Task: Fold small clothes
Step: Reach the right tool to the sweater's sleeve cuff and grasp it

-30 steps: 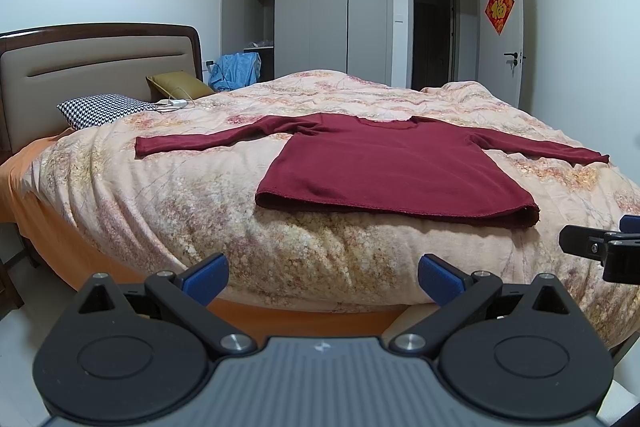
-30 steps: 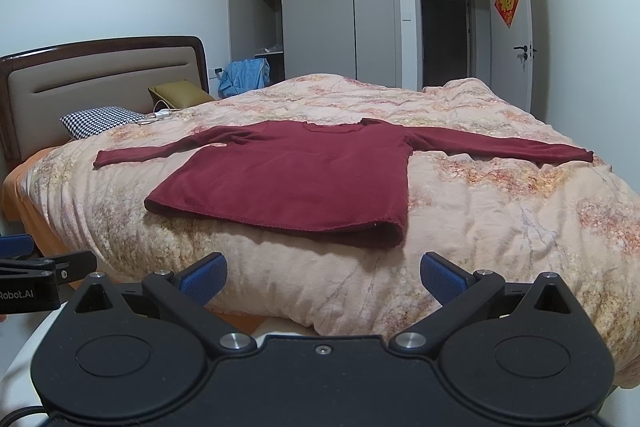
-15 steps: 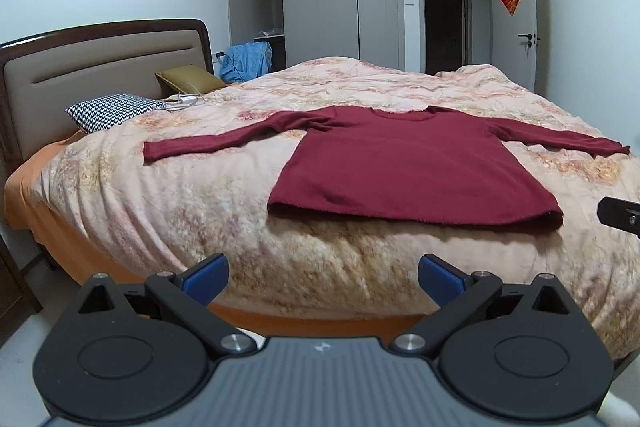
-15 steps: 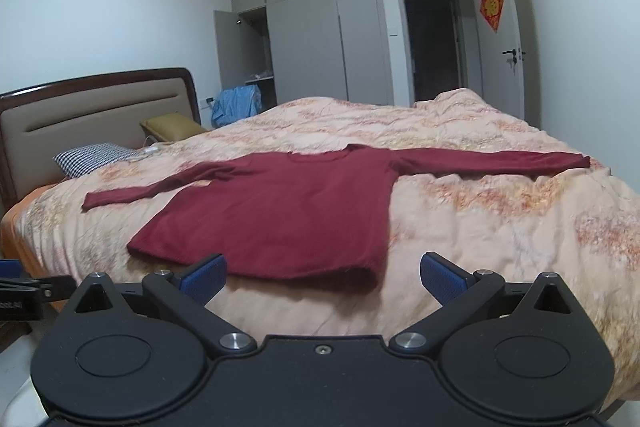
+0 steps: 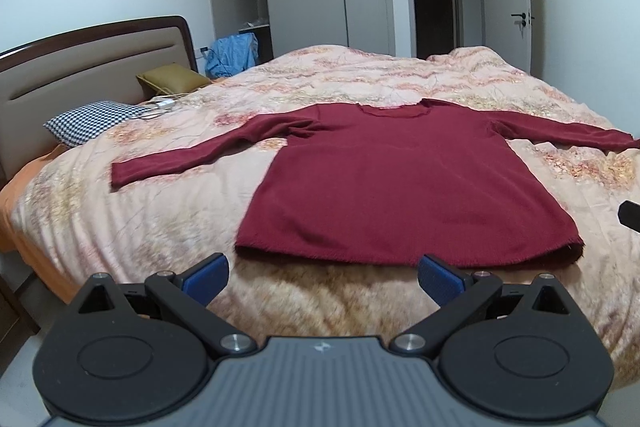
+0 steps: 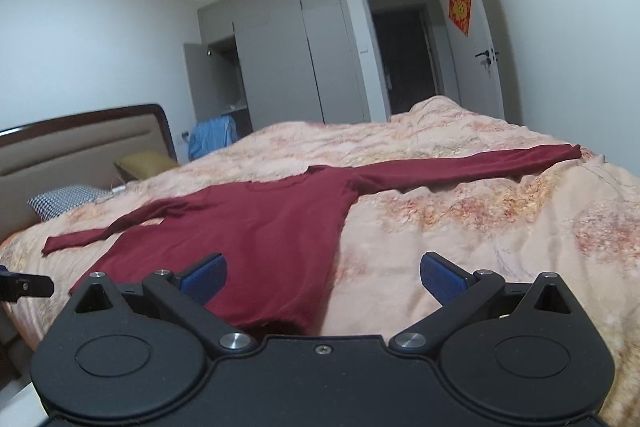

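Nothing is folded yet: the maroon sweater (image 5: 404,179) lies flat on the bed (image 5: 360,75), both sleeves stretched out. Your left gripper (image 5: 322,273) and right gripper (image 6: 322,273) hang near its hem, fingers spread wide and empty (every fold remains).

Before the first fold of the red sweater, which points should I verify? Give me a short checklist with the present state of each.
1. Left tongs open and empty: ok.
2. Right tongs open and empty: ok.
3. Red sweater lies flat on the floral quilt, both sleeves spread out: ok.
4. Near hem within the right tongs' approach: ok, it lies just ahead of the left blue pad.
5. Nothing lying on the sweater: ok.
6. Right sleeve cuff within reach: cannot tell.
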The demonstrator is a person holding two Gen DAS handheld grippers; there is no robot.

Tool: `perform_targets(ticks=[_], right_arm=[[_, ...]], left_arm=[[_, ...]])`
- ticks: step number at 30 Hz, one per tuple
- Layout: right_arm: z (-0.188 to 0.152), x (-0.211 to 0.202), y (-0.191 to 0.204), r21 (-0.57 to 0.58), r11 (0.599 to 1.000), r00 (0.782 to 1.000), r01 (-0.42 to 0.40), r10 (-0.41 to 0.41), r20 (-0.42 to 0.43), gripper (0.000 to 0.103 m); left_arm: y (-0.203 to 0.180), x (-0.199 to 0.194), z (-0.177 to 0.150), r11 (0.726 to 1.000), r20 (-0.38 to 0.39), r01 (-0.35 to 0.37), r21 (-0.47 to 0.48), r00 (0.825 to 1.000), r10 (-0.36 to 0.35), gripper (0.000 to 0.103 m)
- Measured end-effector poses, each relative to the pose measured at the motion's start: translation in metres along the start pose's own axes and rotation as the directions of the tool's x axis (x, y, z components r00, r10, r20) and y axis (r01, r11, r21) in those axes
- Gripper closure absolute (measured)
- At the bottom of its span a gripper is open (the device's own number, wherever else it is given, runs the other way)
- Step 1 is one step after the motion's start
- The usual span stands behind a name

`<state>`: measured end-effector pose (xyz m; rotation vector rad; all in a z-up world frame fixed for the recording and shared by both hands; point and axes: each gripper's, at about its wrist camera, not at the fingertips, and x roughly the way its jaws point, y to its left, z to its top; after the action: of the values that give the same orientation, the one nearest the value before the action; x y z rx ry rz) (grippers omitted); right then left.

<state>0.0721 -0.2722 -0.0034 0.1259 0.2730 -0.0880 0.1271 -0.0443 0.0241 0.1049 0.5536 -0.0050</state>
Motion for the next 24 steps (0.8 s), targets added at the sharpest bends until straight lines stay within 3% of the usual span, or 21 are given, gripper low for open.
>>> perform_targets(ticks=[5,10,18,24], right_arm=[[0.008,0.039,-0.030,0.006,0.999,0.999,0.033,-0.032,-0.043,0.000],[0.032,0.078,-0.077,0.050,0.990,0.992,0.129,-0.129,0.001,0.000],[0.074,0.141,-0.181,0.178,0.936,0.951,0.304,-0.309,0.005,0.000],[0.094,0.185,-0.256,0.291,0.884,0.925,0.367,-0.378,-0.018,0.000]], left_arm=[[-0.013,0.050,0.022,0.999,-0.022,0.046,-0.016,0.999,-0.047,0.000],[-0.032,0.103,0.054,0.996,-0.013,0.086,0.003,0.996,-0.086,0.000],[-0.077,0.194,0.097,0.990,0.009,0.125,0.058,0.992,-0.126,0.000],[-0.098,0.244,0.101,0.984,0.003,0.179,0.023,0.984,-0.179,0.000]])
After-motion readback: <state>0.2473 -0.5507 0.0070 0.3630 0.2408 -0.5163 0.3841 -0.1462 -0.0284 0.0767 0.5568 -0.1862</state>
